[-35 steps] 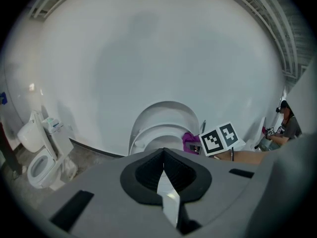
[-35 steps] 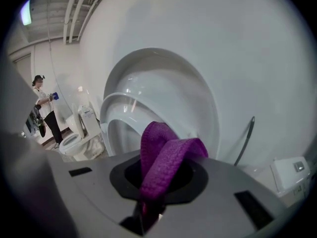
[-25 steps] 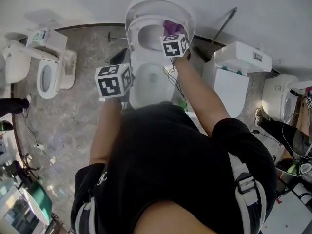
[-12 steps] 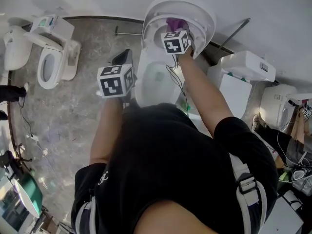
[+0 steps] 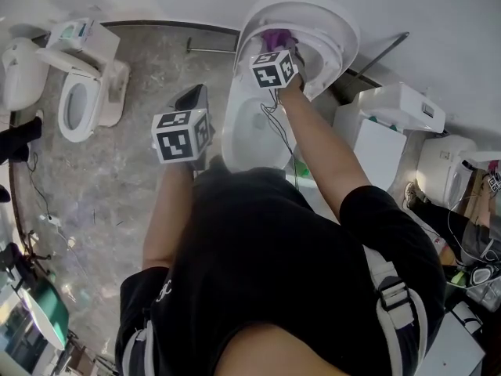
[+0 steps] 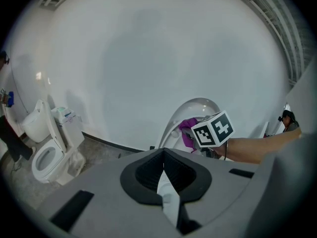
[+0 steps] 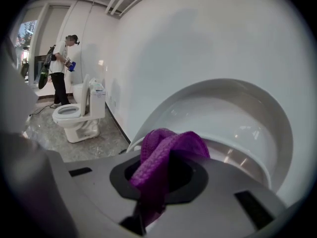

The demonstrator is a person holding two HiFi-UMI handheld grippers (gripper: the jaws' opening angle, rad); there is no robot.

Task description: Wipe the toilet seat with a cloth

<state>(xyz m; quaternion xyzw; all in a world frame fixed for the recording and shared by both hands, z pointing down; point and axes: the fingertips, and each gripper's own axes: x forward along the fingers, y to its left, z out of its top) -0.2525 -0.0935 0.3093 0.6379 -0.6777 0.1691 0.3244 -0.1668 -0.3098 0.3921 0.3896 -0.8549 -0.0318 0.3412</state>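
Right claw [image 7: 151,195] clamps one purple cloth [image 7: 166,148] near one toilet lid [image 7: 242,110]

no readable text, no labels, no numbers

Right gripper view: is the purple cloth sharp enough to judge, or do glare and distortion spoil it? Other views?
Right gripper view: the purple woven cloth is sharp, weave visible; small glare spots on the raised white toilet lid; fisheye bends the wall, corners black. Left gripper view: same black corners, soft even light. Head view: evenly lit, edges curved, no obvious blur.
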